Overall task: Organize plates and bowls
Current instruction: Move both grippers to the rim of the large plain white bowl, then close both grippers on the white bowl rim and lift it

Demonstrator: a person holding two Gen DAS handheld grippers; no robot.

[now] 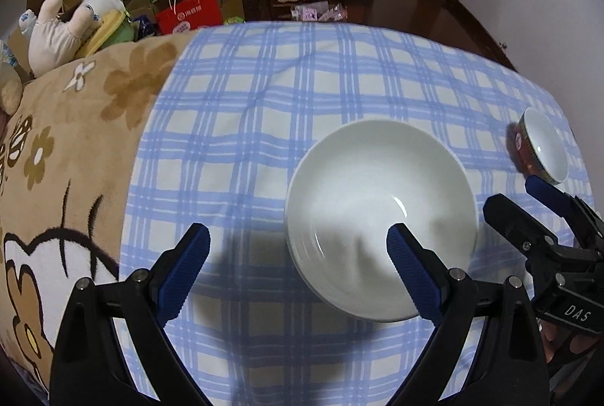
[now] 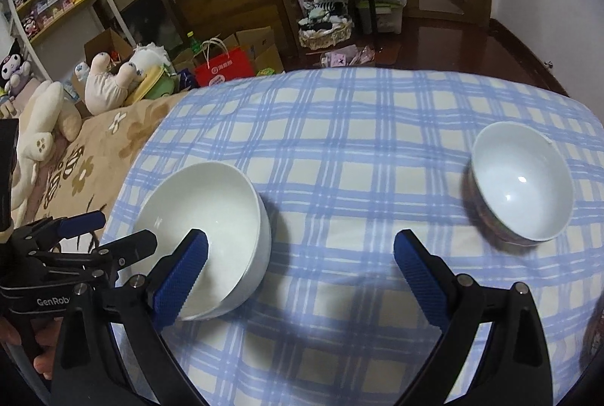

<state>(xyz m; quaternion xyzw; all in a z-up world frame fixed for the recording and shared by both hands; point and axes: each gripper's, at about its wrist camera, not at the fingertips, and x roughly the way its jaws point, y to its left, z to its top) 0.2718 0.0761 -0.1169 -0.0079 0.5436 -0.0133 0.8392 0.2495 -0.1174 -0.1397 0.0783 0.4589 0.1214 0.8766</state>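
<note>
Nearby, white bowls [image 2: 211,232] and patterned bowl [image 2: 521,187] sit well apart.

Each hand-held gripper [image 1: 298,240] [image 2: 300,247]: black frame, blue ribbed pads, silver screws; lettering "DAS", perhaps "GenRob".

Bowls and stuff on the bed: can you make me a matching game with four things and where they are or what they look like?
Things:
1. white bowl
2. patterned bowl
3. red paper bag
4. left hand-held gripper

Descriptions:
A. on the floor beyond the bed
B. open, one finger over the white bowl
C. plain white all over, on the checked cloth
D. white inside, reddish pattern outside

Pairs: 1-C, 2-D, 3-A, 4-B
</note>
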